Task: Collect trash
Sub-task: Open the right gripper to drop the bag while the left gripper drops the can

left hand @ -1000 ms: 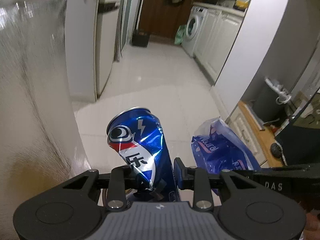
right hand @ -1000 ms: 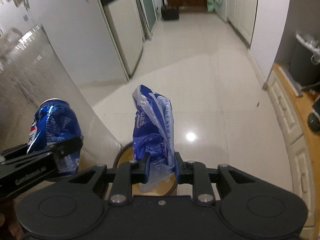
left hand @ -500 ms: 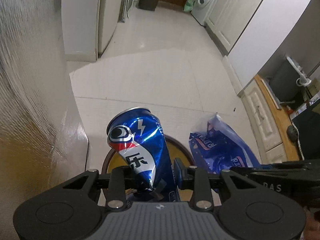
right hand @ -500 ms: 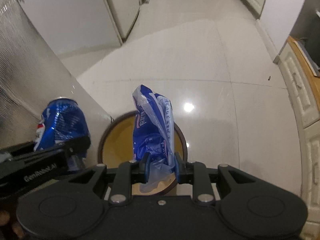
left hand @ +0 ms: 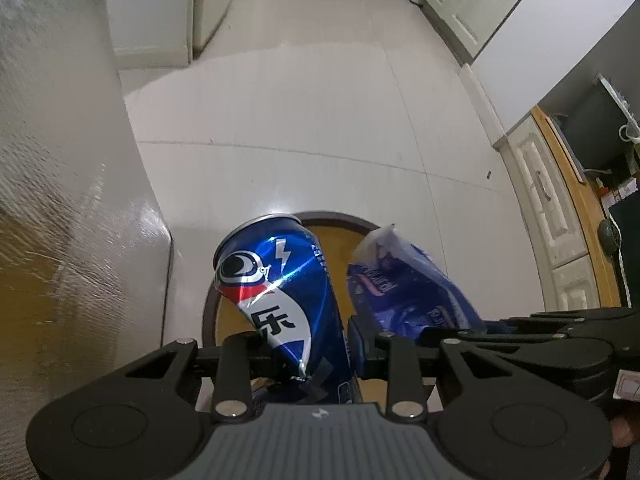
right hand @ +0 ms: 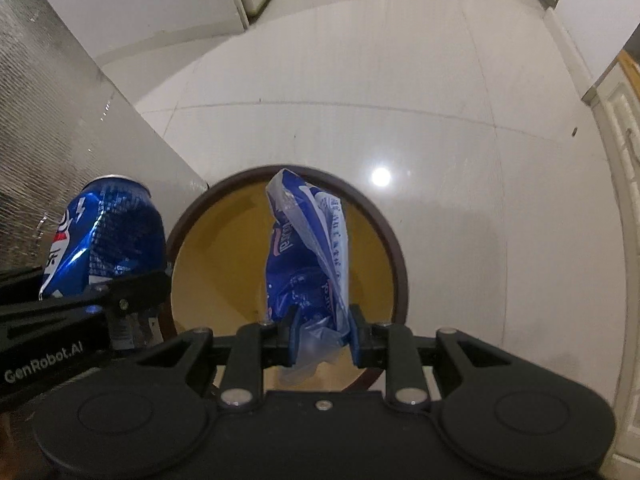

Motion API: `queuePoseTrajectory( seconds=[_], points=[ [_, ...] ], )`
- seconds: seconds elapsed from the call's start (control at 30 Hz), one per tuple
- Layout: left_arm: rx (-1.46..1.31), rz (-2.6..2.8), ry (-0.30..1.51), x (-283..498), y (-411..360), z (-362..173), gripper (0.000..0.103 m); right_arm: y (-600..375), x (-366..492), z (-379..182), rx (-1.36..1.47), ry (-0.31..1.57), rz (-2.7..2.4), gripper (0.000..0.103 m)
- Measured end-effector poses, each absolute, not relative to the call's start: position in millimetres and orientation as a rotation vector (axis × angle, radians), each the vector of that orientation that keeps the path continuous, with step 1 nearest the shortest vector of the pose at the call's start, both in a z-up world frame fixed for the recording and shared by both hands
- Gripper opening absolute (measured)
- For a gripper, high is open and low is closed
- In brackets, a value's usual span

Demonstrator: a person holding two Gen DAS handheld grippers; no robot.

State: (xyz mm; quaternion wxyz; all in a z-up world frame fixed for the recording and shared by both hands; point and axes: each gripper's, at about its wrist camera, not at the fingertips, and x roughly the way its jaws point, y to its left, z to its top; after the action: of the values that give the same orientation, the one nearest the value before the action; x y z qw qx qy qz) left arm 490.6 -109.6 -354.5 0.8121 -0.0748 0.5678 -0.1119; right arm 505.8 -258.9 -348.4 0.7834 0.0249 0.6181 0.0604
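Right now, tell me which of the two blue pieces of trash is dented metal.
The can in the left tongs: rigid, dented, a printed logo. The other, the wrapper in the right tongs, is crumpled plastic.

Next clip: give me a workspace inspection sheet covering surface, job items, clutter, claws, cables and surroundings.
Surface: glossy white tiled floor, with a light glare.
Job's things: dented blue can; crumpled blue plastic wrapper; round brown-rimmed bin, yellow inside, on the floor beneath both.
Clutter: small dark speck on the floor.
Claws: left claw shut on the can; right claw shut on the wrapper, directly over the bin.
Cables: white cord at far right.
Surroundings: textured silver panel; white cabinets with wooden top.
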Motion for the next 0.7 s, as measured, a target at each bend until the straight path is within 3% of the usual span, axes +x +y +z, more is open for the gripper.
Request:
queuePoseTrajectory(
  seconds=[0.3,0.33,0.37,0.43,0.7],
  points=[
    [-0.168,-0.233,1.261,503.2,-108.9,-380.2,0.033,-261.1,517.0,-369.8,0.135,1.364,0.135,0.030],
    [-0.168,-0.231,1.261,503.8,-108.6,-380.4,0.033,-261.3,516.9,-369.8,0.159,1.362,0.134,0.036],
    [-0.168,-0.230,1.261,503.6,-107.7,-380.4,0.033,-262.7,517.2,-370.7,0.180,1.362,0.131,0.051],
    [-0.167,-0.229,1.262,504.4,-107.0,-381.8,0.033,-264.7,517.8,-370.6,0.177,1.359,0.106,0.063],
    [-0.136,-0.290,1.258,504.6,-118.7,-384.6,0.033,-272.3,511.5,-357.9,0.021,1.388,0.164,0.078]
  ],
)
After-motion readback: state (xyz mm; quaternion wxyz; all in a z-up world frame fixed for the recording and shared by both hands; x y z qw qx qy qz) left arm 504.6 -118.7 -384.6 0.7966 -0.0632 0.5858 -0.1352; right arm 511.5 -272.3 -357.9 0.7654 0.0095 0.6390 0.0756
